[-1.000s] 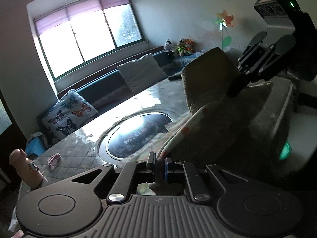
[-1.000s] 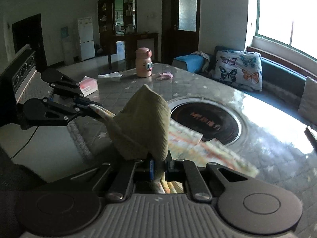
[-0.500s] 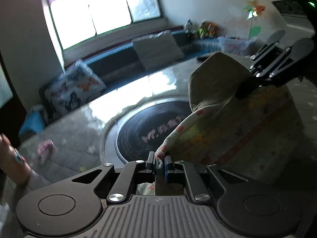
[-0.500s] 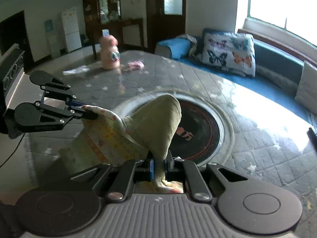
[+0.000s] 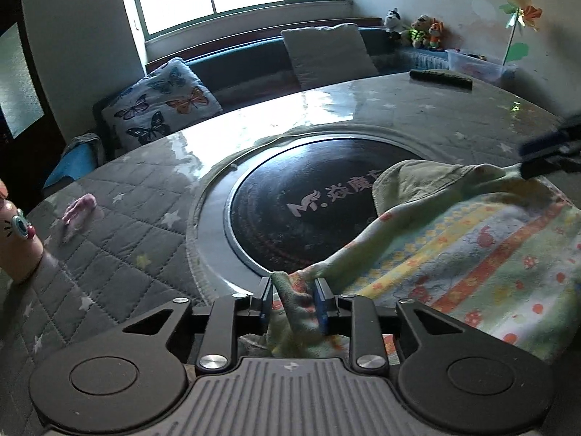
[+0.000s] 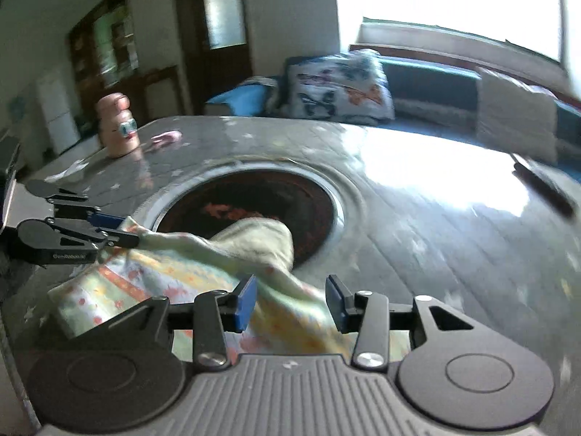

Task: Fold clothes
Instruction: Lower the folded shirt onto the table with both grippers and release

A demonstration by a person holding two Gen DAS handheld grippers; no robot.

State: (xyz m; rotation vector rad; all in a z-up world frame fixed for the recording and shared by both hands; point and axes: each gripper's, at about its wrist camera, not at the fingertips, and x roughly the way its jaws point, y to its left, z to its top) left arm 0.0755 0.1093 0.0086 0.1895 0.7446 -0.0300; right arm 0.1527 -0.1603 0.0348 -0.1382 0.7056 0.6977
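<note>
A patterned garment (image 5: 472, 254) in yellow, orange and green, with an olive lining (image 5: 417, 185), lies folded on the quilted table (image 5: 120, 239), its far fold reaching over the black round plate (image 5: 308, 210). My left gripper (image 5: 294, 301) is low over the near corner; its jaws are opening and the limp corner sits loose between the pads. My right gripper (image 6: 290, 301) stands wide and is still opening, with the garment's (image 6: 254, 239) edge draped slack between its pads. Each gripper shows in the other's view: the right gripper (image 5: 523, 161) and the left gripper (image 6: 127, 230).
A pink bottle (image 5: 14, 239) stands at the table's left, a small pink item (image 5: 78, 209) beside it. A dark flat remote-like object (image 5: 441, 78) lies at the far edge. Behind the table runs a window bench with a butterfly cushion (image 5: 159, 105) and a grey cushion (image 5: 326, 54).
Both grippers came down toward the table, bringing the raised garment flat onto it. Both jaws went from shut on the fabric to apart, and the fold slumped.
</note>
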